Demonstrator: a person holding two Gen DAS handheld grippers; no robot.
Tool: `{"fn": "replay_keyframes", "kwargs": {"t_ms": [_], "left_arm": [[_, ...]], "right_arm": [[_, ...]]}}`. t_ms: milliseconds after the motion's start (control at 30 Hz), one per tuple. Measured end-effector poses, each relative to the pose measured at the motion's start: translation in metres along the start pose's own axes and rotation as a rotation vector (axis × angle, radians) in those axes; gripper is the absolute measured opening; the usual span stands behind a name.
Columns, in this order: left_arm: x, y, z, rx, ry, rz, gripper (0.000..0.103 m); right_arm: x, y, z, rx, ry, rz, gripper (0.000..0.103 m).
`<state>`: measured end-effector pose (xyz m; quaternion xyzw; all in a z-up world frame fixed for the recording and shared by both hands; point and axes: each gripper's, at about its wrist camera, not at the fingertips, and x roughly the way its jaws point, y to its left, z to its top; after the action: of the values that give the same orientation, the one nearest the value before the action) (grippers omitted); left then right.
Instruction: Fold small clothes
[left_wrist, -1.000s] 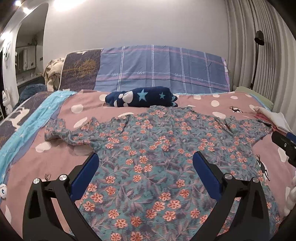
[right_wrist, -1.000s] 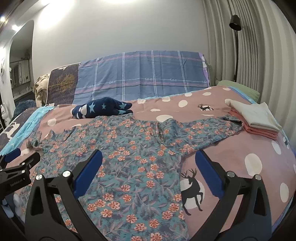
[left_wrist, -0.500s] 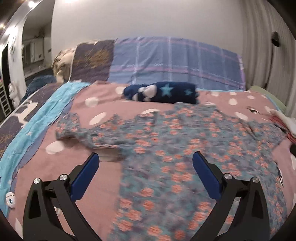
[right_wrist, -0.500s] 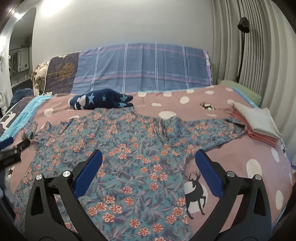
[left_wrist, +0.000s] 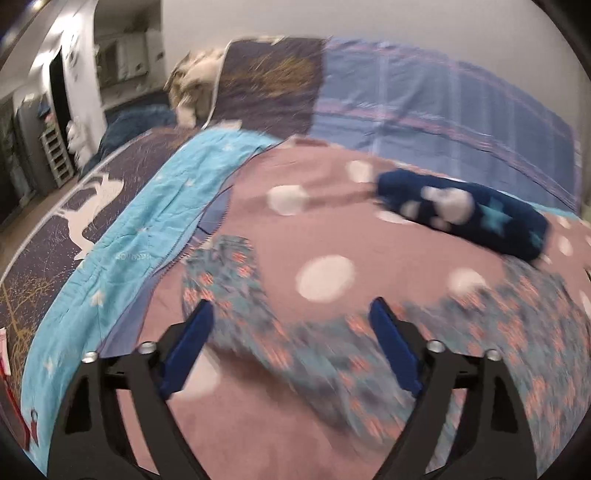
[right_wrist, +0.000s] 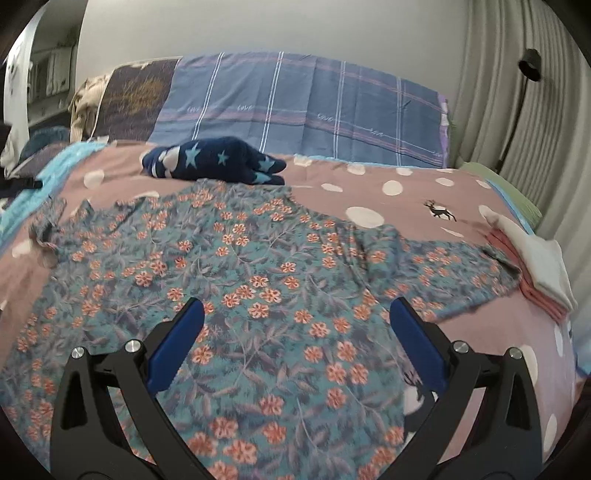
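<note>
swinging left since before, the wide-open left gripper (left_wrist: 291, 325) nears the floral shirt's (right_wrist: 258, 280) sleeve (left_wrist: 225, 273) by the bed's left edge; pinch the cuff squarely; right gripper (right_wrist: 295, 325) gapes empty.

Your left wrist camera sits low over the bed, looking along the spread blue pads of the left gripper (left_wrist: 291, 347) toward the bed's left side; the picture is smeared by blur. It faces the floral garment's (left_wrist: 236, 295) left sleeve, with the light blue quilt (left_wrist: 140, 236) beyond. Your right wrist camera looks along the right gripper (right_wrist: 295, 343), also spread, straight up the bed from just above the same garment (right_wrist: 258, 280). Both views share that garment, the navy star-patterned bundle (left_wrist: 465, 221) (right_wrist: 214, 162), the polka-dot cover (left_wrist: 317, 236) (right_wrist: 399, 192) and the plaid headboard cloth (left_wrist: 436, 110) (right_wrist: 303, 107).
</note>
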<state>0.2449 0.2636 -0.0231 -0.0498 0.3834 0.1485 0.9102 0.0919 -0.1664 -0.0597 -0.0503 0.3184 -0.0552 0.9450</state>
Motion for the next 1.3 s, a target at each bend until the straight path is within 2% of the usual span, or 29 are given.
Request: {"fn": "replay_keyframes", "kwargs": {"t_ms": [67, 100, 233, 300, 433, 500, 533, 567, 600, 633, 667, 767, 833, 933, 1033, 1100, 1167, 1200, 1300], "left_arm": [[0.039, 0.014, 0.022, -0.055, 0.076, -0.016, 0.068], [0.058, 0.018, 0.029, -0.068, 0.103, -0.007, 0.066], [0.129, 0.03, 0.044, -0.084, 0.194, 0.086, 0.065], [0.155, 0.034, 0.047, -0.086, 0.231, 0.109, 0.065], [0.192, 0.035, 0.052, -0.084, 0.275, 0.176, 0.065], [0.208, 0.031, 0.054, -0.05, 0.3, 0.246, 0.065], [0.211, 0.03, 0.054, -0.048, 0.302, 0.257, 0.061], [0.213, 0.028, 0.056, -0.048, 0.298, 0.264, 0.048], [0.213, 0.027, 0.057, -0.043, 0.298, 0.271, 0.038], [0.214, 0.025, 0.059, -0.033, 0.303, 0.295, 0.01], [0.213, 0.024, 0.059, -0.014, 0.308, 0.326, 0.006], [0.201, 0.028, 0.055, 0.002, 0.307, 0.3, 0.005], [0.191, 0.036, 0.055, -0.023, 0.292, 0.283, 0.005], [0.146, 0.037, 0.068, -0.03, 0.175, 0.145, 0.004], [0.091, 0.009, 0.081, 0.01, 0.064, -0.015, 0.004], [0.033, -0.034, 0.084, 0.092, -0.034, -0.156, 0.004], [-0.01, -0.072, 0.077, 0.163, -0.093, -0.27, 0.005], [-0.038, -0.101, 0.069, 0.224, -0.126, -0.351, 0.005], [-0.094, -0.172, 0.038, 0.382, -0.185, -0.527, 0.005]], "right_arm": [[0.013, 0.001, 0.005, 0.002, 0.021, 0.019, 0.101], [0.021, 0.0, 0.008, 0.011, 0.031, 0.034, 0.101], [0.048, -0.004, 0.02, 0.037, 0.063, 0.067, 0.101], [0.058, -0.006, 0.025, 0.039, 0.067, 0.06, 0.101], [0.069, -0.008, 0.032, 0.032, 0.059, 0.045, 0.101], [0.071, -0.009, 0.033, 0.032, 0.058, 0.044, 0.101], [0.073, -0.009, 0.032, 0.031, 0.059, 0.045, 0.101], [0.075, -0.007, 0.031, 0.033, 0.066, 0.053, 0.101], [0.075, -0.007, 0.031, 0.033, 0.066, 0.053, 0.101], [0.077, -0.007, 0.029, 0.033, 0.072, 0.058, 0.101], [0.078, -0.006, 0.027, 0.031, 0.076, 0.059, 0.101], [0.074, -0.007, 0.023, 0.037, 0.078, 0.063, 0.101], [0.068, -0.011, 0.023, 0.054, 0.069, 0.067, 0.101], [0.051, -0.018, 0.026, 0.075, 0.032, 0.073, 0.101], [0.043, -0.021, 0.027, 0.074, 0.016, 0.07, 0.101], [0.036, -0.024, 0.029, 0.08, 0.003, 0.066, 0.101], [0.029, -0.028, 0.029, 0.087, -0.008, 0.06, 0.101], [0.026, -0.03, 0.028, 0.091, -0.01, 0.057, 0.101], [0.017, -0.039, 0.024, 0.099, -0.006, 0.041, 0.101]]}}
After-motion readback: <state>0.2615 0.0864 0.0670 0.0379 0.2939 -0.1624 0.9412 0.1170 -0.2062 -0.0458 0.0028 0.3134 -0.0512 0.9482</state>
